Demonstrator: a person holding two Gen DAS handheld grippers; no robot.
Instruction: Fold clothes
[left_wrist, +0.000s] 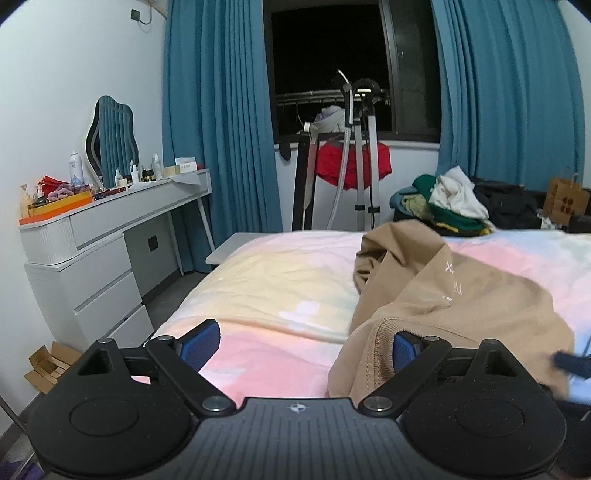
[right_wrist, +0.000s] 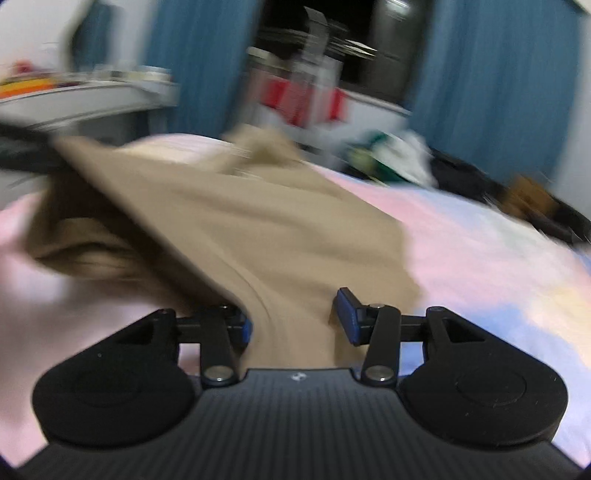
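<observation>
The left claw (left_wrist: 301, 345) hangs low over the bed (left_wrist: 280, 280) with its jaws spread wide and nothing pressed between them; its left blue pad (left_wrist: 201, 347) stands over bare pink sheet, while the right blue pad (left_wrist: 404, 350) sits just against the ribbed hem of the tan garment (left_wrist: 443, 295). In the left wrist view that garment lies crumpled on the pastel bedcover from about 1 o'clock down to 4 o'clock of the claw, one bunched end raised toward the foot of the bed (pale lettering shows on its upper face).

The right wrist view is heavily blurred. The right claw (right_wrist: 295, 319) has its jaws partly apart, and a fold of the tan garment (right_wrist: 240, 221) runs between them. The right pad (right_wrist: 347, 315) stands clear of the cloth, so the fabric is not pinched. From this claw the garment spreads away toward 11 o'clock across the bed (right_wrist: 480, 258).

Beyond the bed, a heap of clothes (left_wrist: 454, 201) lies at 2 o'clock in the left view, a white dressing worktop (left_wrist: 110, 218) with bottles and a mirror stands at 10 o'clock, and blue curtains (left_wrist: 218, 118) frame a dark window
</observation>
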